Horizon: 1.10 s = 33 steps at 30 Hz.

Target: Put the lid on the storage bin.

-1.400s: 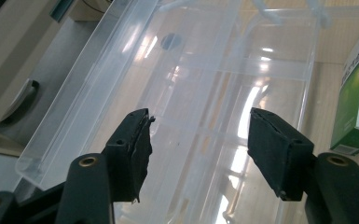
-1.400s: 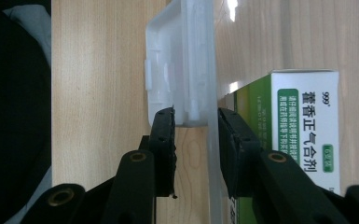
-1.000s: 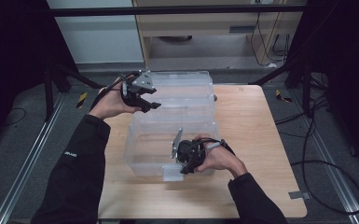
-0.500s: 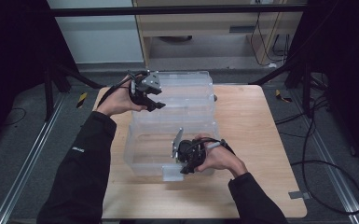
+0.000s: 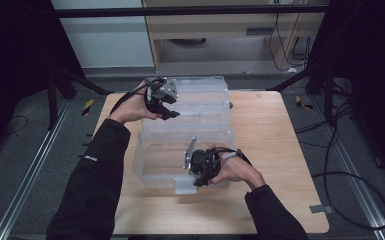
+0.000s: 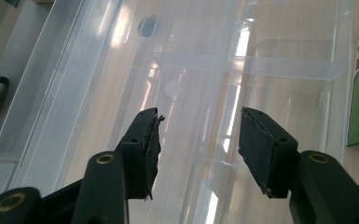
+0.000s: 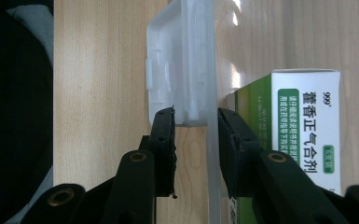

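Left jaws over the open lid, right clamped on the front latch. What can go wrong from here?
1. The left gripper, whose jaws have just been closing, stands open over the smooth clear lid with nothing between them; it may slip off when it grips.
2. The right gripper pinches the latch and front wall; a pull could drag the light box.
3. The green carton inside could shift.

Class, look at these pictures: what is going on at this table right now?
A person works a clear plastic storage box with its lid lying open behind it on the wooden table. The right gripper is shut on the box's front wall by the latch, beside a green-and-white medicine carton inside. The left gripper, jaws apart and just been closing, hovers over the lid, nothing between them.
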### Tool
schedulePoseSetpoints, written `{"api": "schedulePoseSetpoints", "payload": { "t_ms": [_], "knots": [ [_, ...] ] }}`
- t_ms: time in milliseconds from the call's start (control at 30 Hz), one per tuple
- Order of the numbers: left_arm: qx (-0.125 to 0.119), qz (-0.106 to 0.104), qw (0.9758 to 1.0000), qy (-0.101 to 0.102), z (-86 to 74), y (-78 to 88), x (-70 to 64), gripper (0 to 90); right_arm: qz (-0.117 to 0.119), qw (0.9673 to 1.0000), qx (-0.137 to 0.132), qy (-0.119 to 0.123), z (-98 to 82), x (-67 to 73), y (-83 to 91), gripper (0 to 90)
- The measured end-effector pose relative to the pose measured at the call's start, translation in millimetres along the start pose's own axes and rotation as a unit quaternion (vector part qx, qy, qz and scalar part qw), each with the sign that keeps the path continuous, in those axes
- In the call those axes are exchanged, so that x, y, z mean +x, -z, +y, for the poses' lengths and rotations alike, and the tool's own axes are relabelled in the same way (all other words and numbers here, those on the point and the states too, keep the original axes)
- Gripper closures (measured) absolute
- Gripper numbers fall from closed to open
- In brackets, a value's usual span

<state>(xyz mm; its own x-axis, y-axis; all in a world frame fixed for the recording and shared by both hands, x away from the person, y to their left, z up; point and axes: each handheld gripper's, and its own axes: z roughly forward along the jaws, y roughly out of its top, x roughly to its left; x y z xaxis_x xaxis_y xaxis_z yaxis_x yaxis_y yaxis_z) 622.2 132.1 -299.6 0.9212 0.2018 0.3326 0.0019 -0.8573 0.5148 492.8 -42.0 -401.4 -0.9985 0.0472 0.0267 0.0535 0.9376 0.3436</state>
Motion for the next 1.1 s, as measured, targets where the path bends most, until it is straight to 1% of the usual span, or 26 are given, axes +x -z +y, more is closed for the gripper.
{"api": "schedulePoseSetpoints", "payload": {
  "t_ms": [67,233,333,400,433,467,600,733,1000,1100],
  "knots": [
    [-0.001,-0.002,1.0,0.001,0.2,-2.4,0.4,49.2,0.001,1.0,0.0,0.0,-0.2,0.0,0.3,68.7],
    [0.016,-0.01,0.9998,-0.003,-0.3,-6.7,1.0,55.8,0.003,1.0,-0.001,-0.001,-0.3,0.0,0.1,68.7],
    [0.026,-0.012,0.9996,-0.002,-0.9,-8.4,2.0,60.2,0.003,1.0,-0.001,-0.001,-0.2,0.0,0.1,68.7],
    [0.027,-0.017,0.9995,-0.003,-0.5,-9.2,1.5,63.7,0.002,1.0,-0.001,-0.002,-0.2,0.0,0.0,68.7],
    [0.024,-0.019,0.9995,0.002,-0.5,-10.1,0.6,65.3,0.002,1.0,-0.001,-0.002,-0.2,0.1,0.0,68.7],
    [0.03,-0.019,0.9994,-0.005,-0.2,-10.0,1.2,66.6,0.002,1.0,-0.002,-0.001,-0.3,-0.1,0.0,68.6],
    [0.033,-0.021,0.9992,-0.003,0.4,-10.1,1.5,72.2,0.003,1.0,-0.002,0.0,-0.3,-0.3,-0.1,68.6],
    [0.034,-0.018,0.9993,-0.004,0.1,-9.7,2.6,76.6,0.002,1.0,-0.001,-0.003,-0.2,0.1,0.0,68.6],
    [0.036,-0.02,0.9991,-0.005,-0.1,-9.2,3.2,79.5,0.002,1.0,-0.002,-0.001,-0.4,-0.3,-0.1,68.6],
    [0.04,-0.025,0.9989,-0.007,0.6,-8.8,4.1,80.7,0.003,1.0,-0.002,-0.002,-0.4,-0.2,0.0,68.6]
  ]
}}
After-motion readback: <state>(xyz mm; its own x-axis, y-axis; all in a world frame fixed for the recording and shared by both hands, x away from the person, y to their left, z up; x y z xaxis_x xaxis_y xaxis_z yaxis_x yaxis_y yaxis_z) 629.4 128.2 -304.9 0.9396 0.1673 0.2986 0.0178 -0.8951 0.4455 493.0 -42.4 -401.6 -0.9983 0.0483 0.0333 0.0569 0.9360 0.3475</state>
